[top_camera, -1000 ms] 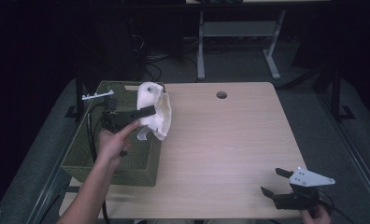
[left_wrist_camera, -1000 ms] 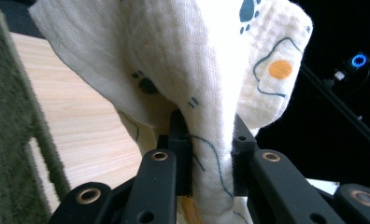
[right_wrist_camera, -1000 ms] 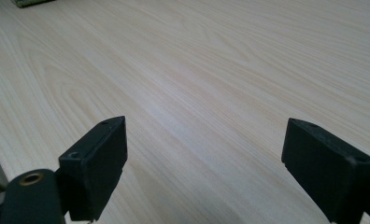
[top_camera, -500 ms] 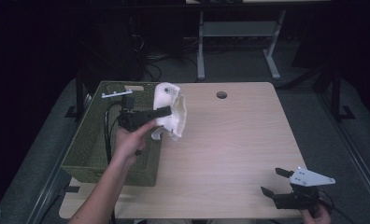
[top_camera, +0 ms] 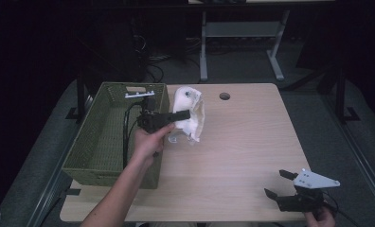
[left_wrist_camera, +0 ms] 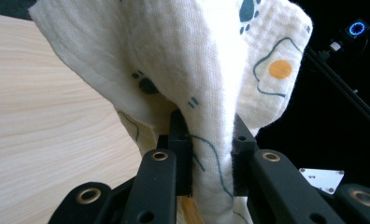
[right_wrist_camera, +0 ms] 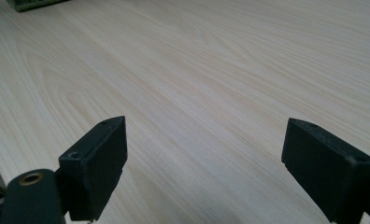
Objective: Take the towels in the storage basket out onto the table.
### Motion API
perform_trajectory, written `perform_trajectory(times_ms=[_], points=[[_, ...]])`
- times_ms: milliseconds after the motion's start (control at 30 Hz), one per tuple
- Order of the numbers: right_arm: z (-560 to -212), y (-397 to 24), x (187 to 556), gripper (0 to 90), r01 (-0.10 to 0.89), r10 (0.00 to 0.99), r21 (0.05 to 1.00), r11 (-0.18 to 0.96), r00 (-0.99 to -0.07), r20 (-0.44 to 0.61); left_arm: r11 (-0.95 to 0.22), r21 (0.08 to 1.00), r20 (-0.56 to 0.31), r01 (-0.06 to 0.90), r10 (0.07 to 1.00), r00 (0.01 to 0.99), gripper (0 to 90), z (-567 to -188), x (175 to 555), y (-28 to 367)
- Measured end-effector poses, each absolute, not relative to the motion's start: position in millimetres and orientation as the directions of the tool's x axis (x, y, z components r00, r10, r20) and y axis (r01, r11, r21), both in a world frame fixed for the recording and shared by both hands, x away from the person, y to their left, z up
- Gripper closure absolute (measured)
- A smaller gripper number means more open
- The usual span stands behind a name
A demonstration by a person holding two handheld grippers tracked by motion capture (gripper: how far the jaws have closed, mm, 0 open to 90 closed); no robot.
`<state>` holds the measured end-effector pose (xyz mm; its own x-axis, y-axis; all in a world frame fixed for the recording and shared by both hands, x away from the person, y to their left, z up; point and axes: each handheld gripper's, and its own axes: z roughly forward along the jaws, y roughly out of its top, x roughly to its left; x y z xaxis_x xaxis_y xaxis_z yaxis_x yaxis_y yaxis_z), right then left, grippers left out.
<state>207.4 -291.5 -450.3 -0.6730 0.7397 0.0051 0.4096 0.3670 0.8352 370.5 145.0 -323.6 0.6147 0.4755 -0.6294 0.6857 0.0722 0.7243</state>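
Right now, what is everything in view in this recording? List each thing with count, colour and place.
cloth: one, white with dark and orange print, hanging over the table beside the basket, pinched in the left claw.
basket: one, olive green, woven, at the table's left edge.
table: one, light wood, centre, with a round hole near its far edge.
metal frame: one, grey, on the floor behind the table.
left claw: one, black, shut on the cloth.
right claw: one, black, open, low at the table's near right corner.

A green woven basket (top_camera: 95, 142) sits at the table's (top_camera: 242, 156) nine o'clock edge. A round cable hole (top_camera: 224, 96) lies toward twelve o'clock, well apart from it.
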Motion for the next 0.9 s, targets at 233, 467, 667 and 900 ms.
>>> perform_trajectory(times_ms=[233,467,667,900], points=[[-450,-290,208,14.0,0.409,0.739,0.836,0.365,-0.674,0.007,0.047,0.726,-0.621,0.686,0.475,0.624,77.1,-328,372,133],[-450,-291,209,14.0,0.411,0.742,0.836,0.363,-0.67,0.007,0.023,0.71,-0.63,0.704,0.47,0.619,77.0,-336,375,115],[-451,-291,209,14.0,0.407,0.739,0.838,0.363,-0.674,0.007,-0.002,0.714,-0.625,0.7,0.45,0.638,77.0,-339,375,94],[-451,-291,210,14.0,0.405,0.741,0.837,0.367,-0.672,0.0,-0.021,0.716,-0.619,0.698,0.443,0.648,77.0,-345,376,77]])
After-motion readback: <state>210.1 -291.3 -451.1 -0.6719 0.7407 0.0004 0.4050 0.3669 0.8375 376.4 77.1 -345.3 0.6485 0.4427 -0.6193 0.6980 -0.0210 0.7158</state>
